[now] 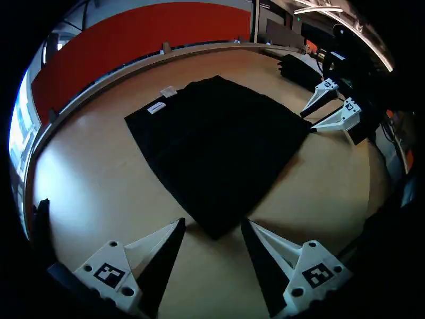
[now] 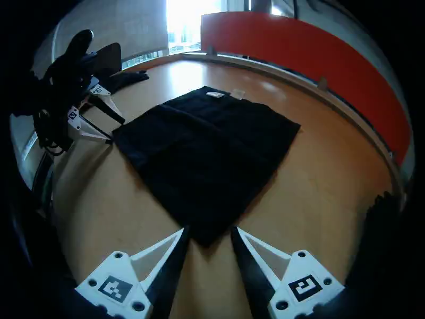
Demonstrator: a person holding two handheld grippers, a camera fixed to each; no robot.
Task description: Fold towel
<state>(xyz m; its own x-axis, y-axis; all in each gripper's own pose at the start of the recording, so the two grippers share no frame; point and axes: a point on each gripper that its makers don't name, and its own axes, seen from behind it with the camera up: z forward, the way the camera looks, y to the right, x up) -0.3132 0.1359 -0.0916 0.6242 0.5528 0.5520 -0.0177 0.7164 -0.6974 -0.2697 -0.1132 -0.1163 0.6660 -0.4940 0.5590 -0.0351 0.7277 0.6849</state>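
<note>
Your towel (image 1: pixel 218 149) is black and lies flat on the wooden table (image 1: pixel 90 181), spread out and smooth. A faint line runs across it, so one layer seems to lie over another. You see it corner-on: one corner points toward you, and a small white label (image 1: pixel 156 108) sits at its far edge.

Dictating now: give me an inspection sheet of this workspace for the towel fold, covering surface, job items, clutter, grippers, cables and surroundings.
Surface: wooden table, smooth with a slight sheen.
Job's things: black towel spread flat; white tags at its far edge.
Clutter: dark cloth pile at the table's far side.
Grippers: left gripper open, astride one towel corner; right gripper open, astride a neighbouring corner.
Cables: too dim to tell.
Surroundings: red panel along the table's edge; bright window.
</note>
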